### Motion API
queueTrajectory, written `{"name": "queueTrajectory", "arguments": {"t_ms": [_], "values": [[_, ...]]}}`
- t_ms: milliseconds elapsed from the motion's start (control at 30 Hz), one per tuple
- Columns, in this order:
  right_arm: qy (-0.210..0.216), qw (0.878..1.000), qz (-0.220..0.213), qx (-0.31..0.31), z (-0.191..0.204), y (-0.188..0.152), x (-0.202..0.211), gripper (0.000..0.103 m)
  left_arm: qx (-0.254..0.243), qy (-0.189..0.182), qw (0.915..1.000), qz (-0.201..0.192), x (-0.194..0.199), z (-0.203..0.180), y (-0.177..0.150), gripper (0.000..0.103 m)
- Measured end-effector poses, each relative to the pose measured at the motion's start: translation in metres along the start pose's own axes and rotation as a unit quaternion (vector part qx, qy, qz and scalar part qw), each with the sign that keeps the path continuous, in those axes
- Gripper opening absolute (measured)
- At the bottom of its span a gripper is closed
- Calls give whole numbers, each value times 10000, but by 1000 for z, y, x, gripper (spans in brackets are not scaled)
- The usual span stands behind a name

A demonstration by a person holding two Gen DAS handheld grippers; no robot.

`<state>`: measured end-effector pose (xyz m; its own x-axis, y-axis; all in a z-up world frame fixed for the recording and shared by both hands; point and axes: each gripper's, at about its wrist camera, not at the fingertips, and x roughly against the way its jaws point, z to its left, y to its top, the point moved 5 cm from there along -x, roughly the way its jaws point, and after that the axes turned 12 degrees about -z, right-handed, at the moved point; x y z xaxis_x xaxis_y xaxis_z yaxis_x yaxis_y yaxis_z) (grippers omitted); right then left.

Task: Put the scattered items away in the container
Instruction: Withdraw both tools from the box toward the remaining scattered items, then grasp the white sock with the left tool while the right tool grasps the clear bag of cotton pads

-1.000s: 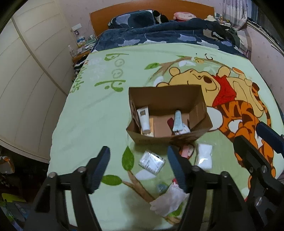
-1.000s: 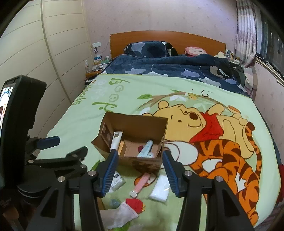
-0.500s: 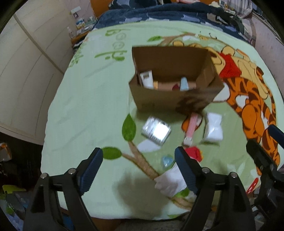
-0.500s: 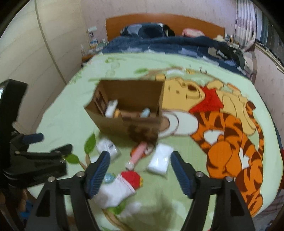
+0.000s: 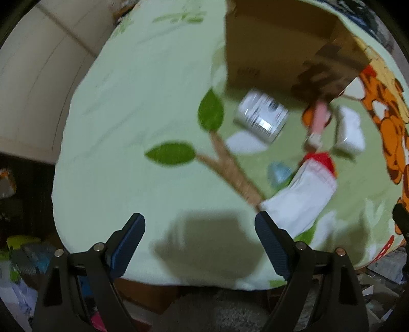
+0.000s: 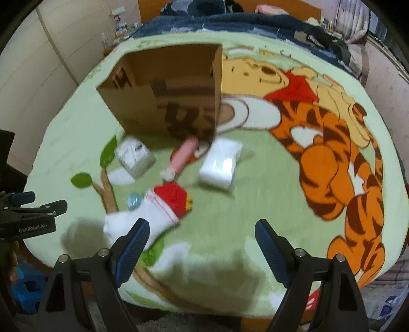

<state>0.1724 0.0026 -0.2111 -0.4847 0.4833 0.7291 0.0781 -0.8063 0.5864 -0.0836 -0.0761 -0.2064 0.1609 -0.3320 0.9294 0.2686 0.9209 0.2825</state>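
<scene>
A brown cardboard box (image 6: pixel 179 102) (image 5: pixel 281 43) stands on the green bedspread. In front of it lie a silver-white packet (image 6: pixel 135 156) (image 5: pixel 262 116), a pink tube (image 6: pixel 182 157) (image 5: pixel 318 120), a white tissue pack (image 6: pixel 221 163) (image 5: pixel 349 131), a small light-blue item (image 6: pixel 134 201) (image 5: pixel 277 173) and a white sock with a red cuff (image 6: pixel 153 217) (image 5: pixel 304 194). My left gripper (image 5: pixel 199 245) is open over the bed's near edge, left of the sock. My right gripper (image 6: pixel 202 247) is open and empty, its left finger (image 6: pixel 133 245) just in front of the sock.
The bedspread (image 6: pixel 319 204) carries a Pooh and Tigger print. A dark duvet and pillows (image 6: pixel 230 23) lie at the bed's head. A cream wardrobe (image 5: pixel 33 84) stands to the left. Clutter lies on the floor (image 5: pixel 18 255) below the bed's near edge.
Both grippers have dropped and moved forward toward the scattered items, which now look larger. The box's inside is no longer visible. Both stay open.
</scene>
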Motion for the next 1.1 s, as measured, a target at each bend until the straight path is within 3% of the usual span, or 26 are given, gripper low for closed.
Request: {"name": "queueTrajectory", "arguments": {"t_ms": [67,300,600,900,1100], "values": [[180,9990,269,322,1,-12,-5,87,30,51,9998,201,-11,2,-14,89],[243,9969,609,424,3,-39,-17,87,-214,27,9988,433,-27,-6,-39,89],[213,9966,633,478,1,-43,-23,87,-365,-139,9987,318,-34,-24,-26,89],[11,9989,98,462,-13,-3,-45,87,41,-256,9992,306,-42,-29,2,89],[-164,9991,-184,334,-13,31,-98,87,88,-277,9991,304,-50,-34,13,89]]}}
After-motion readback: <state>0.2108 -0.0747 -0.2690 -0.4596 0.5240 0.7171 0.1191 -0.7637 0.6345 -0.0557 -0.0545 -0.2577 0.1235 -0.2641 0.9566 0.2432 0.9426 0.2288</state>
